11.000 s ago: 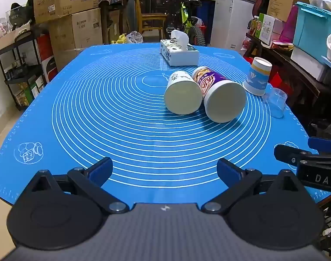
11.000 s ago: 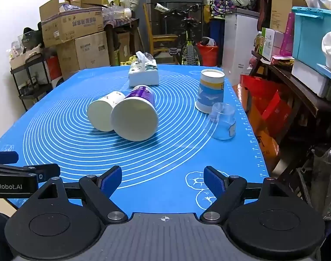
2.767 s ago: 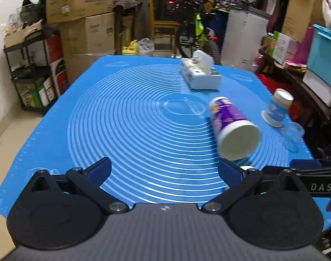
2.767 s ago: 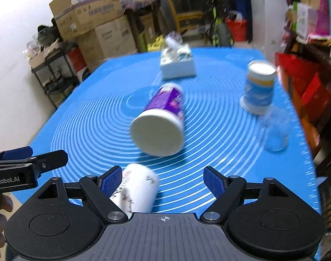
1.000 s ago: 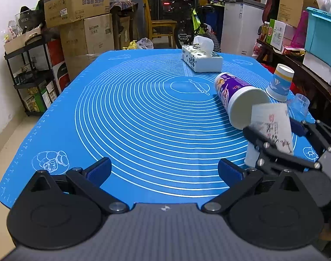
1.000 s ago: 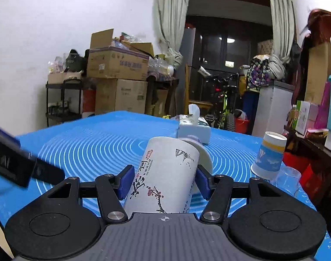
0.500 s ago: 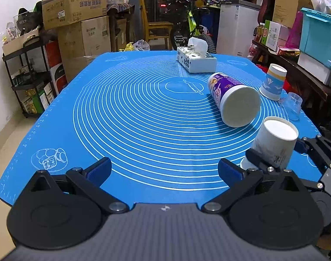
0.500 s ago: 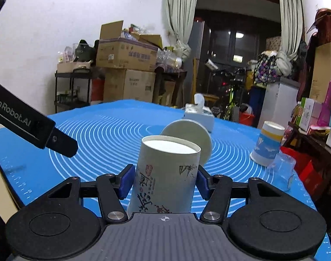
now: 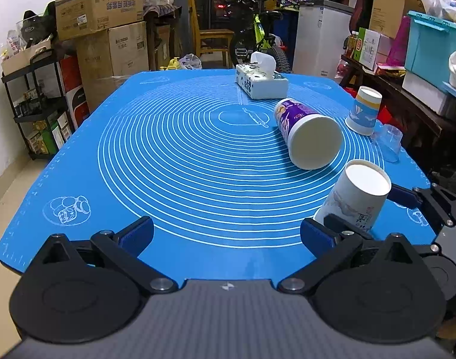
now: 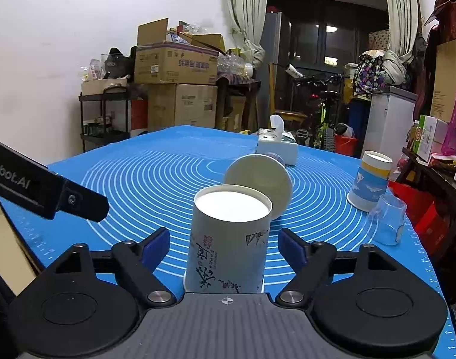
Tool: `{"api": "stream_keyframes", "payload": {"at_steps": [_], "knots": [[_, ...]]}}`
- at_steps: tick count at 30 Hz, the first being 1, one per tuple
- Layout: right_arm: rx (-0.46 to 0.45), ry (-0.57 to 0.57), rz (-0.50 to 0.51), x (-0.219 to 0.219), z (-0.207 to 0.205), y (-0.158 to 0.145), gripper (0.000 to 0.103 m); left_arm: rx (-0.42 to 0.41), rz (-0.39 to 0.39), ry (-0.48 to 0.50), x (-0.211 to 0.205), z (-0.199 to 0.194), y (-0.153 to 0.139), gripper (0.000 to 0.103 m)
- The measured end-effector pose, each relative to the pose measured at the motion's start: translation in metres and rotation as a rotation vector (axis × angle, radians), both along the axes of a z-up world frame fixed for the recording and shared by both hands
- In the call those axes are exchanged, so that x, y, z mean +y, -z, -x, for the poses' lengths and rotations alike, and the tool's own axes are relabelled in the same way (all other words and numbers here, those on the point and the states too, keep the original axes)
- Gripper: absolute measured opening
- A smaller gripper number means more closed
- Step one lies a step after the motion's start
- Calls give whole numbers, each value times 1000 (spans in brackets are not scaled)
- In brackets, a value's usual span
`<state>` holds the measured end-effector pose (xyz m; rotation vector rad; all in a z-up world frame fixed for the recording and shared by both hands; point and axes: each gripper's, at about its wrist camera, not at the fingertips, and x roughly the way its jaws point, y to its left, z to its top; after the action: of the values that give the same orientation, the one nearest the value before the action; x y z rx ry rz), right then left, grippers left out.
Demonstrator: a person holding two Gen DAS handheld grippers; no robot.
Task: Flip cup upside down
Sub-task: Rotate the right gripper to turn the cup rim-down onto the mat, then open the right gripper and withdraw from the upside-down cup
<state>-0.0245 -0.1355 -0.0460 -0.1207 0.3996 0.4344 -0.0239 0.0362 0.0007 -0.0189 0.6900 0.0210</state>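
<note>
Left wrist view, left to right. Shelf rack [image 9: 33, 95] and stacked cardboard boxes [image 9: 108, 30] past the table's left edge. Blue mat [image 9: 168, 155] with white rings covering the table. Left gripper [image 9: 226, 234] low at the near edge, jaws wide apart, nothing between them, just bare mat. Tissue box [image 9: 262, 82] at the far end of the mat. Purple cup [image 9: 305, 131] lying on its side right of centre, flat base facing the camera. Blue-and-white cup [image 9: 362, 109] standing upside down near the right edge, small clear cup [image 9: 388, 142] just beside it, nearer the camera.

White printed cup [image 9: 355, 197] at the near right of the mat, upside down: wide rim on the mat, flat base on top. Appears tilted from this view, probably lens distortion.

Right wrist view. Left gripper's arm [image 10: 48, 191] poking in from the left. White printed cup [image 10: 228, 239] dead centre between the fingers of the right gripper [image 10: 226, 249], standing on its rim. Jaws spread, visible gap on both sides, blue pads [image 10: 156, 248] clear of the cup wall. Purple cup's base [image 10: 258, 182] right behind it. Blue-and-white cup [image 10: 370, 179] and clear cup [image 10: 386, 221] off to the right.
</note>
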Motion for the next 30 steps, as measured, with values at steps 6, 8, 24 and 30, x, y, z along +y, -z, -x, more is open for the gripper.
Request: {"api": "stream_keyframes", "payload": {"at_steps": [6, 8, 24, 30], "knots": [[31, 6, -20, -18, 19, -11, 84, -15, 7, -3, -3, 10, -6, 103], [44, 26, -33, -27, 27, -14, 84, -18, 7, 5, -5, 14, -6, 103], [123, 180, -54, -69, 53, -27, 84, -2, 12, 108, -44, 33, 4, 103], [126, 182, -59, -71, 55, -28, 84, -2, 16, 115, -49, 37, 4, 103]]}}
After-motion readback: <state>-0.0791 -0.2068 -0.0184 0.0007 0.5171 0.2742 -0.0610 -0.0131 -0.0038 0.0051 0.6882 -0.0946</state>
